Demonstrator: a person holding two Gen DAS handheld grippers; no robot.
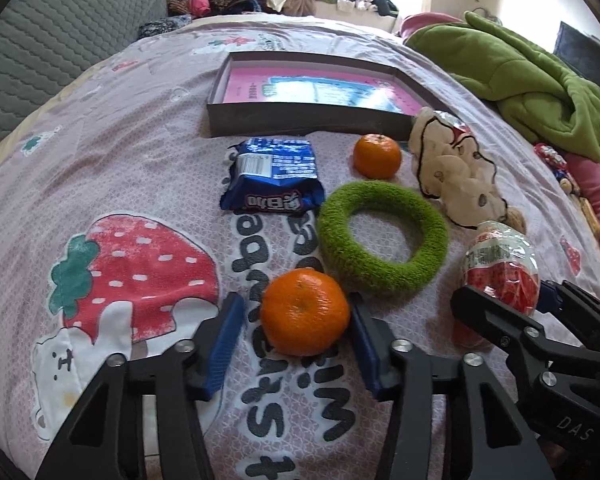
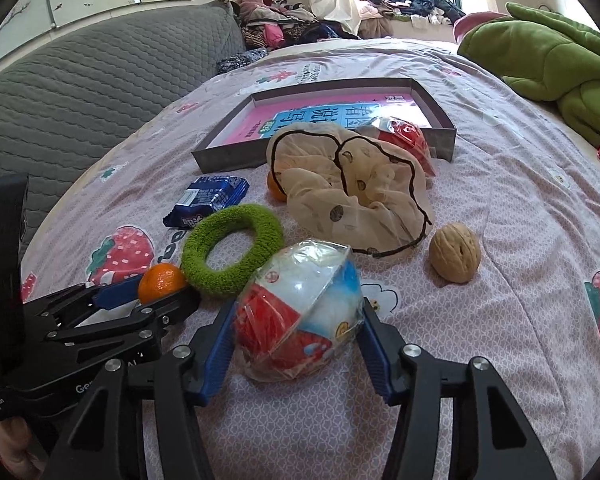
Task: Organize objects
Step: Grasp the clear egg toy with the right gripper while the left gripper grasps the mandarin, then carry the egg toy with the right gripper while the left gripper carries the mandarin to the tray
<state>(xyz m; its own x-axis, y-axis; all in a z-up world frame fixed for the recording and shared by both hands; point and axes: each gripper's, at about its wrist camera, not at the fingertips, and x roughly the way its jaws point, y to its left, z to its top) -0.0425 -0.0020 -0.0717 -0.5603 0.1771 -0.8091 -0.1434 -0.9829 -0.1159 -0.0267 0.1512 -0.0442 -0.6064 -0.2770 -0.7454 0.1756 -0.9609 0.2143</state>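
Observation:
My left gripper point(image 1: 296, 320) is open, its blue pads on either side of an orange mandarin point(image 1: 305, 311) lying on the bed; the right pad is near or touching it, the left pad stands apart. My right gripper point(image 2: 296, 328) is open around a plastic-wrapped red, white and blue ball point(image 2: 298, 312), pads close to its sides. A green fuzzy ring point(image 1: 382, 236) lies just beyond both. Farther on are a blue snack packet point(image 1: 272, 172), a second mandarin point(image 1: 377, 156), a cream scrunchie point(image 2: 352, 188), a walnut point(image 2: 455, 252) and a shallow grey box point(image 1: 300, 118) with a pink sheet inside.
Everything lies on a pink strawberry-print bedsheet point(image 1: 140, 152). A green blanket point(image 1: 524, 76) is heaped at the right, a grey quilted cushion point(image 2: 80, 92) at the left, and piles of clothes point(image 2: 300, 20) at the far end under the window.

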